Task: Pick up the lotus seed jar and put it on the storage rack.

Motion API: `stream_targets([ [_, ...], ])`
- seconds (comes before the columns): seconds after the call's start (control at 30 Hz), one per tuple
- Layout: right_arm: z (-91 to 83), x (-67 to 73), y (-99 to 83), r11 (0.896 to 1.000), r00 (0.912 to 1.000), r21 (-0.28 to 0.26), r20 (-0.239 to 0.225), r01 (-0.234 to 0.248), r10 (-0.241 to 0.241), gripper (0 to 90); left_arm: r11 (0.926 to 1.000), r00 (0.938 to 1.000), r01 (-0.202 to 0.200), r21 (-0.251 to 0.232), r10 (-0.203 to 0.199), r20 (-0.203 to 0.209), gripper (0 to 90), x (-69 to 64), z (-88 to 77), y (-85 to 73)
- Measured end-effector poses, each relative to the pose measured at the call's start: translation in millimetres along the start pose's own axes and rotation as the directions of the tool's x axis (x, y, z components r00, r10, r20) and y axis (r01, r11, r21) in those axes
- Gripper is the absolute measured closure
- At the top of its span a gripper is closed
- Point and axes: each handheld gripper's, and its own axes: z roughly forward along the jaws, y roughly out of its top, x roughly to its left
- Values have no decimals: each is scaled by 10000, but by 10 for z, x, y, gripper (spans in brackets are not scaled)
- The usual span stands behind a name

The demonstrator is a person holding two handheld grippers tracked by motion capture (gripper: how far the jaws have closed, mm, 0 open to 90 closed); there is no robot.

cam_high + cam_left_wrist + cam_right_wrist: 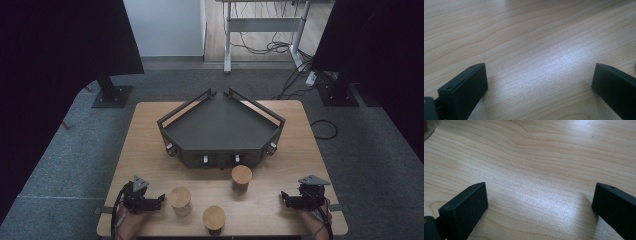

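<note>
Left gripper point(159, 199): fingers point(464, 92) spread wide, nothing between them, bare wooden tabletop point(150, 150) beneath. Right gripper point(284, 196): fingers point(465, 211) likewise wide apart and empty, low over the tabletop. Both sit at the near edge, well apart. Between them stand three wooden cylinders: one point(180, 200) just beside the left gripper, one point(214, 218) nearest the edge, one point(241, 178) just before the dark angular tray point(220, 125) at mid-table.

We see a wooden worktop point(150, 125) on grey carpet point(60, 150). Well beyond the grippers, a white desk frame point(262, 25) stands over tangled cables point(270, 47). Black stand bases point(112, 95) flank it.
</note>
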Motion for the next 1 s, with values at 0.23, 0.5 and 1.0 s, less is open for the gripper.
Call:
stream_targets([
  [0.23, -4, 0, -7, 10000, 10000, -39, -30, 28, -28, 13, 9999, 10000, -11, -146, 9, -88, 58, -10, -6, -15],
  [0.5, -10, -6, -18, 9999, 9999, -92, -96, 91, -91, 30, 9992, 9999, -91, -400, 87, -95, 59, -20, -27, -46],
  [1.0, -14, -7, -24, 9999, 9999, -116, -110, 105, -106, 37, 9905, 9998, 135, -1371, -114, 162, 63, 32, -174, -158],
])
